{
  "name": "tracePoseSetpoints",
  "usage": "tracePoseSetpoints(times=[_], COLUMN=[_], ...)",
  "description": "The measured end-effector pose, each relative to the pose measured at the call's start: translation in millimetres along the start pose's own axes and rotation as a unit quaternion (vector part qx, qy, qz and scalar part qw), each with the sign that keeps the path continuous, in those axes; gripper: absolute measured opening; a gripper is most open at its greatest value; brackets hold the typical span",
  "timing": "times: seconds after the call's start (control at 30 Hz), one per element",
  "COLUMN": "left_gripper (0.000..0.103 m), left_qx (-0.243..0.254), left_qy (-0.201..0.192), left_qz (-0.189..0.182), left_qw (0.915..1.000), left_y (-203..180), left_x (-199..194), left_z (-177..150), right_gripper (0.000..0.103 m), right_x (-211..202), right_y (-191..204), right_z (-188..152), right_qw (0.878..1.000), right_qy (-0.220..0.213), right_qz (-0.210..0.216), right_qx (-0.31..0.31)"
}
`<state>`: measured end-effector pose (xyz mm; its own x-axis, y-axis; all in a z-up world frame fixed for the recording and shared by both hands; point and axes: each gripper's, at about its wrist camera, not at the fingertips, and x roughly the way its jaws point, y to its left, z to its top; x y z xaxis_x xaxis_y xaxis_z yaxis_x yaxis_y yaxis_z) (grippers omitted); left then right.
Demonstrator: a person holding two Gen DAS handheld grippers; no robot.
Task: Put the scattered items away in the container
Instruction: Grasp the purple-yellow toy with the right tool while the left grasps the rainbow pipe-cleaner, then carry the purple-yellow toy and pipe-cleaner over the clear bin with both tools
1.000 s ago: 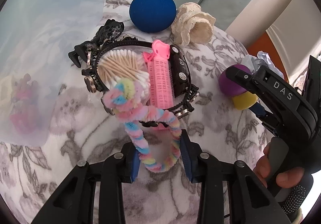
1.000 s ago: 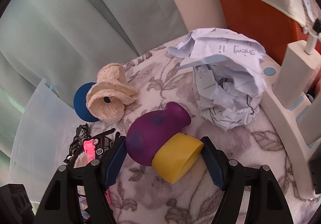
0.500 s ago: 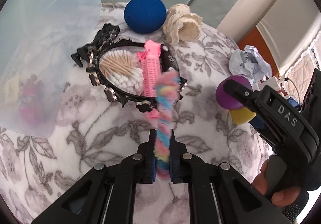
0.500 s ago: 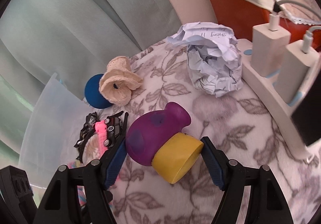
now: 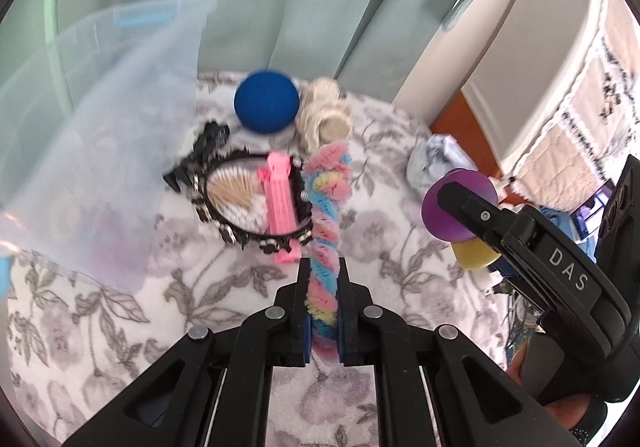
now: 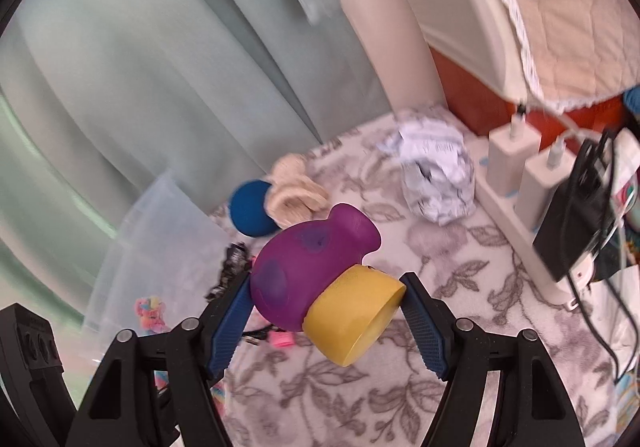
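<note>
My left gripper (image 5: 324, 311) is shut on a pastel twisted fuzzy band (image 5: 326, 231) and holds it above the floral cloth. My right gripper (image 6: 326, 311) is shut on a purple and yellow toy (image 6: 316, 271), lifted off the cloth; the toy also shows in the left wrist view (image 5: 460, 207). The clear plastic container (image 5: 100, 143) stands at the left, seen too in the right wrist view (image 6: 160, 243). On the cloth lie a black headband (image 5: 240, 207) around cotton swabs and a pink clip (image 5: 280, 203), a blue ball (image 5: 266, 101), a cream lace scrunchie (image 5: 324, 119) and crumpled paper (image 6: 434, 175).
A green curtain (image 6: 160, 67) hangs behind the table. A white power strip (image 6: 520, 215) with chargers and cables runs along the right edge. A bed with a quilted cover (image 6: 560, 27) lies beyond. The right gripper body (image 5: 560, 279) is close at the left gripper's right.
My left gripper has shut on the fuzzy band and lifted it off the headband pile. My right gripper has risen with the purple and yellow toy held in it.
</note>
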<state>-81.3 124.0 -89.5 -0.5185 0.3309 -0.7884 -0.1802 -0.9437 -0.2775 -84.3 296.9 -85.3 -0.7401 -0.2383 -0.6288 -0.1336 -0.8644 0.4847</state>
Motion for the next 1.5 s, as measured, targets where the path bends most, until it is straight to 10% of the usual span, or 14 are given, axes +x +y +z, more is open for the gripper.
tracePoseSetpoints(times=[0.67, 1.5], left_gripper=[0.009, 0.009], left_qx=[0.058, 0.008], left_qy=[-0.178, -0.225], left_qz=[-0.002, -0.006], left_qw=[0.9822, 0.9742], left_y=[0.9, 70.2], left_x=[-145.3, -188.9], left_z=[28.8, 33.9], right_gripper=[0.076, 0.076], right_x=[-127.7, -136.8], right_y=[100.0, 195.9], right_z=[22.2, 6.4], right_qw=[0.988, 0.979], right_qy=[-0.125, -0.119], right_qz=[0.061, 0.095], right_qx=[-0.07, -0.138])
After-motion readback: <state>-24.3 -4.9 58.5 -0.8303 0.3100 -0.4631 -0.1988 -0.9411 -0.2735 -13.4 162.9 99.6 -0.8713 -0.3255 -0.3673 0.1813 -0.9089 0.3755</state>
